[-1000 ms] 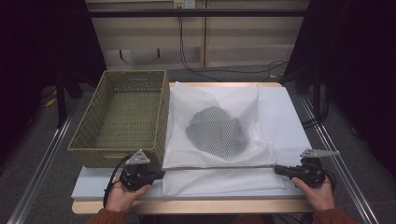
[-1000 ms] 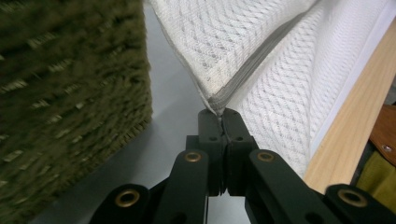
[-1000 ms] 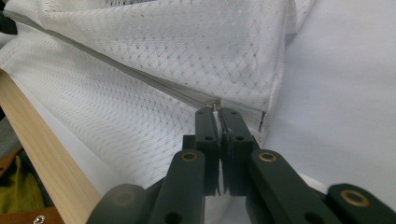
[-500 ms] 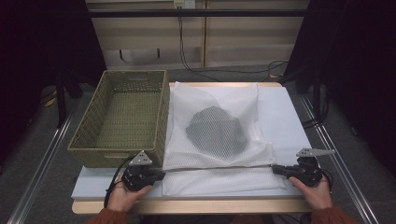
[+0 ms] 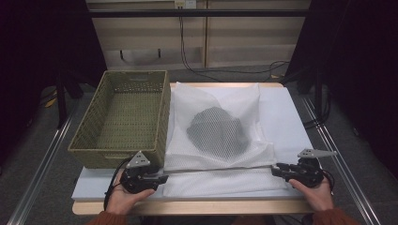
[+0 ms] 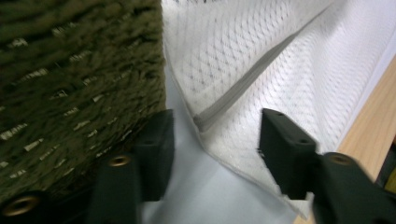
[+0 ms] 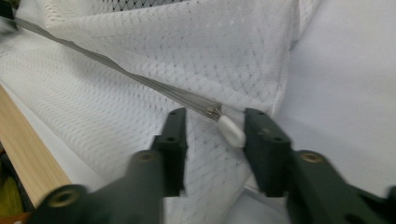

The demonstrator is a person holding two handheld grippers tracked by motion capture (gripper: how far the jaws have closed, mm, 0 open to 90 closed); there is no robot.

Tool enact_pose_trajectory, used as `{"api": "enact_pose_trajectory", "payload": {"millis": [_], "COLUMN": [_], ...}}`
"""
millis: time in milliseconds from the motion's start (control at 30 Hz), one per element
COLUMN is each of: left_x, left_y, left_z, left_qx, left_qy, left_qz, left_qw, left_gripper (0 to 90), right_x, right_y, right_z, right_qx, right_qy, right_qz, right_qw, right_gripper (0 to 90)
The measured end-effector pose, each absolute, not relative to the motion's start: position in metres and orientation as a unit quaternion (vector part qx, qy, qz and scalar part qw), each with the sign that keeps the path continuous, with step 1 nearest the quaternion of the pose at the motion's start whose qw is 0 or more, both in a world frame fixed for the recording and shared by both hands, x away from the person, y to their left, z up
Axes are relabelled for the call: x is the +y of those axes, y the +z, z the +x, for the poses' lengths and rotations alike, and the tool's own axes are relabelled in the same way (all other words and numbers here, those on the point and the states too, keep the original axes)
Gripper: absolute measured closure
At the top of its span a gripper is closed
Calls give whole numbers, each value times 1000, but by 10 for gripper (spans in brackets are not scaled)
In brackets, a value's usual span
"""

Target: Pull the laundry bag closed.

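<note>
Now a white mesh laundry bag (image 5: 220, 140) is lying flat on a pale sheet (image 5: 291, 112) covering the wooden table (image 5: 187, 206), just beside the right wall of an olive-green woven rectangular basket (image 5: 123, 117). Inside the bag, a dark grey bundled garment (image 5: 217, 131) is showing through the netting, sitting near the bag's middle. A grey zipper (image 5: 220, 168) is running along the bag's near edge, stretching from one gripper to the other.

At the zipper's left end, the left gripper (image 5: 162, 178) is resting in the person's left hand (image 5: 126, 197), with its side close against the basket's near corner. Its jaws have just been opening and are now standing apart; in the left gripper view the bag's corner (image 6: 210, 126), with the zipper's end, is lying between the two black pads (image 6: 280, 144) without either pad pressing on it. The basket's woven wall (image 6: 79, 88) is rising right next to the left-hand pad.

At the zipper's right end, the right gripper (image 5: 276, 169) is sitting in the person's right hand (image 5: 315, 190). Its jaws have likewise just been opening and are standing apart. In the right gripper view the small white zipper pull (image 7: 231, 130) is lying between the pads, close against the right-hand one, and neither pad is clamping it.
</note>
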State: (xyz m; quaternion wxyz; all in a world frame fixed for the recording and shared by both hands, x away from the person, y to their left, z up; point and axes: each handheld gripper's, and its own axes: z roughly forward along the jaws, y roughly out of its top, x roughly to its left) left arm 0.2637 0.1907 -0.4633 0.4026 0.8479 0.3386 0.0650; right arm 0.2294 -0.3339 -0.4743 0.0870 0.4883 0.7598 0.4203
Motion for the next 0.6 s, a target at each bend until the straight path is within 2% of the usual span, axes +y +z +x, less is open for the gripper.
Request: {"api": "enact_pose_trajectory", "payload": {"millis": [100,133,167,200,233,267,367,500,567,600], "left_x": [191,191,191,191,191,191,191,190,192,192], "left_y": [-463,-463,-463,-463,-462,-462,-461,-461,-460,-459], "left_z": [264,264,263,263,263,262,262,262,263,262], "left_qx": [336,335,335,335,335,333,330,333,335,335], "left_qy": [64,63,64,62,65,67,74,76,71,75], "left_qz": [847,847,847,846,846,844,844,842,839,838], "left_qw": [408,407,408,409,410,414,416,417,423,423], "left_gripper": [407,356,356,312,312,269,215,170,158,158], "right_x": [-334,-335,-335,-334,-334,-334,-334,-338,-339,-341], "right_y": [-473,-472,-472,-472,-472,-471,-470,-467,-466,-464], "right_z": [229,228,228,228,228,228,227,225,224,222], "right_qx": [759,755,755,753,753,752,747,732,729,721], "right_qy": [425,433,433,437,437,441,449,466,470,478], "right_qz": [486,483,483,483,483,481,480,484,484,485], "right_qw": [88,91,91,93,93,95,96,112,117,127], "right_gripper": [503,460,460,397,397,355,294,201,188,147]}}
